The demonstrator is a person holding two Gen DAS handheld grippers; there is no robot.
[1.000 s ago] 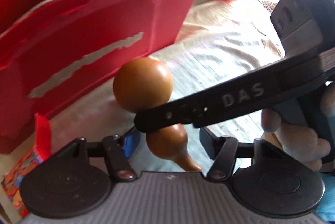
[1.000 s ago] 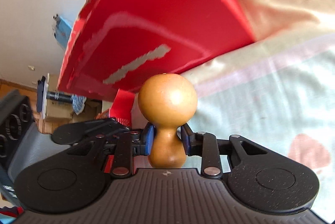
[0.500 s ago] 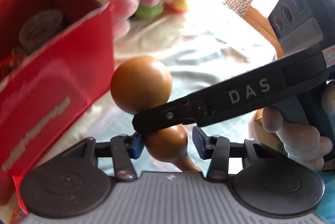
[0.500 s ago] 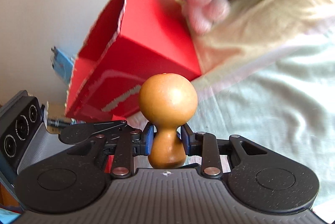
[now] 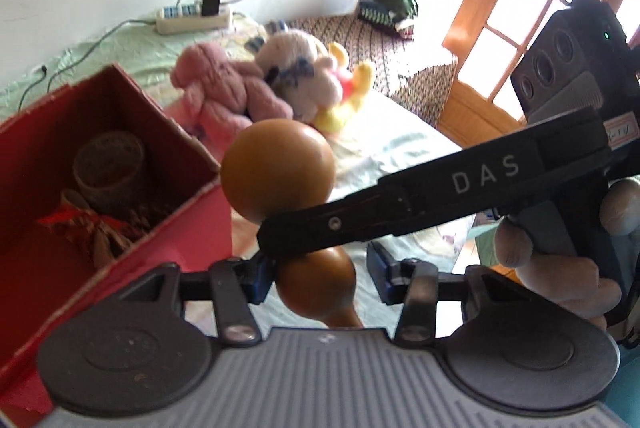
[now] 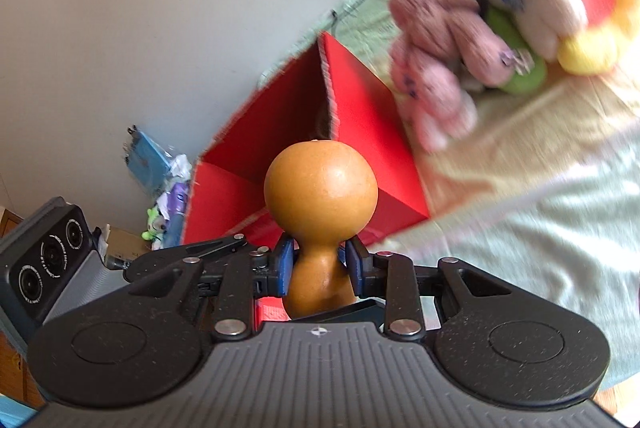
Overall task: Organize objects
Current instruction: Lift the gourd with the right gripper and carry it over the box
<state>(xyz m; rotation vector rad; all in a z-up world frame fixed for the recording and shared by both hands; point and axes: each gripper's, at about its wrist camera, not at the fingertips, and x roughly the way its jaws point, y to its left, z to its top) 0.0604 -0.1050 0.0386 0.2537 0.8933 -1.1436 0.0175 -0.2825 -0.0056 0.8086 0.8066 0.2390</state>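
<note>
The right gripper [image 6: 318, 270], clamped on the glossy brown wooden gourd [image 6: 320, 188], is now rising above the open red cardboard box [image 5: 120, 164], ready to drop; the left gripper [image 5: 316, 278] is standing apart.

My left gripper [image 5: 318, 278] black with blue pads, silver pivot screws, ribbed grey housing, my right gripper [image 6: 318, 264] matching with blue pads [image 6: 285, 266], its arm stamped DAS in white, three round lenses and a green light on its body
</note>
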